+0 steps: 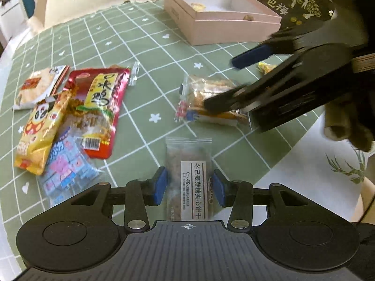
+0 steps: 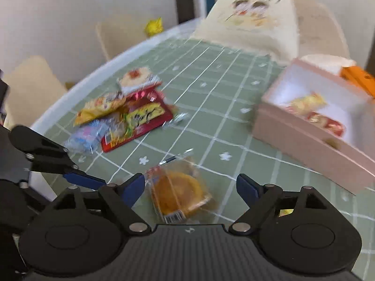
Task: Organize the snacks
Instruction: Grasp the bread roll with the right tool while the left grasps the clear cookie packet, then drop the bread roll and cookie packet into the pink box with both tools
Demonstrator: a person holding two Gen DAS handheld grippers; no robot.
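A clear biscuit packet with a white label (image 1: pixel 188 178) lies on the green checked tablecloth, and the blue pads of my left gripper (image 1: pixel 189 186) rest against its two long sides. In the right wrist view a round yellow cake in a clear wrapper (image 2: pixel 180 194) lies between the wide-apart fingers of my right gripper (image 2: pixel 189 187), untouched by either pad. The left wrist view shows that right gripper (image 1: pixel 220 84) hovering open over the same cake packet (image 1: pixel 199 93). A pink box (image 1: pixel 211 32) (image 2: pixel 304 145) at the back holds a few small snacks.
A pile of snack packets (image 1: pixel 93 107) (image 2: pixel 131 117) lies at the table's left. A small yellow candy (image 1: pixel 266 66) sits near the box. A dark printed bag (image 1: pixel 293 2), a cream cushion (image 2: pixel 253 18) and an orange packet (image 2: pixel 358 79) stand behind. The table edge (image 1: pixel 304 126) runs close on the right.
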